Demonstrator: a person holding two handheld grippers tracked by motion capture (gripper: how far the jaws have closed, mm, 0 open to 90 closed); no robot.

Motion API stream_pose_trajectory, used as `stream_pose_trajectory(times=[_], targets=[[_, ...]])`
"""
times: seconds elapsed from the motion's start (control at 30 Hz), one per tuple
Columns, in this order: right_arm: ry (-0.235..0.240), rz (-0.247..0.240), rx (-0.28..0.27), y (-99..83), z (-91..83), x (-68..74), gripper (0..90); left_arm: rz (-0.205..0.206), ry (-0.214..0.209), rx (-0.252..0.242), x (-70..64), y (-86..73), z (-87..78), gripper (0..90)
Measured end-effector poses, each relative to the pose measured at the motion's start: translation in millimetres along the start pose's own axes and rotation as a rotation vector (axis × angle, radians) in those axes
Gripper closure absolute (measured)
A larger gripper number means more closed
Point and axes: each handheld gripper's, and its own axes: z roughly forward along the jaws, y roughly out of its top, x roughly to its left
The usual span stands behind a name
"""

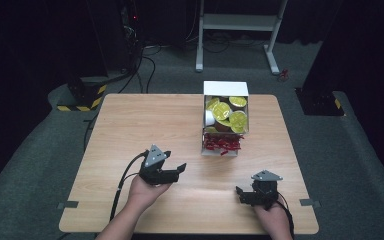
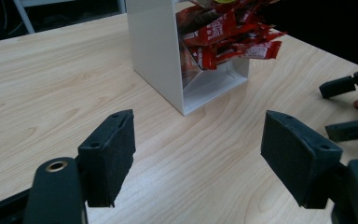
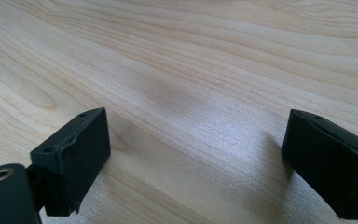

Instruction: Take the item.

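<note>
A white box (image 1: 225, 88) stands at the table's far middle. Its far compartment holds several brown cups with yellow lids (image 1: 227, 112); its near compartment holds red packets (image 1: 223, 143). My left gripper (image 1: 176, 161) is open, held above the table, left of and nearer than the box, and points toward it. In the left gripper view, the left gripper (image 2: 198, 140) frames the white box (image 2: 156, 51) and the red packets (image 2: 228, 35) spilling from its open end. My right gripper (image 1: 240, 194) stands open near the front right; the right gripper (image 3: 196, 135) holds nothing over bare wood.
The wooden table (image 1: 130, 130) is bare on its left half and along the front. My right gripper (image 2: 342, 108) appears at the far right of the left gripper view. Beyond the table are a white frame (image 1: 240, 22), cables and black stands on grey floor.
</note>
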Motion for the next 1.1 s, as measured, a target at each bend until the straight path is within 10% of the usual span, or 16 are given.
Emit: stream_pose_trajectory(times=[1.1], targets=[[0.004,-0.012,-0.002,-0.4,-0.2,-0.2,7.5,0.064,-0.024,-0.021,-28.6,49.6,80.8,45.8]])
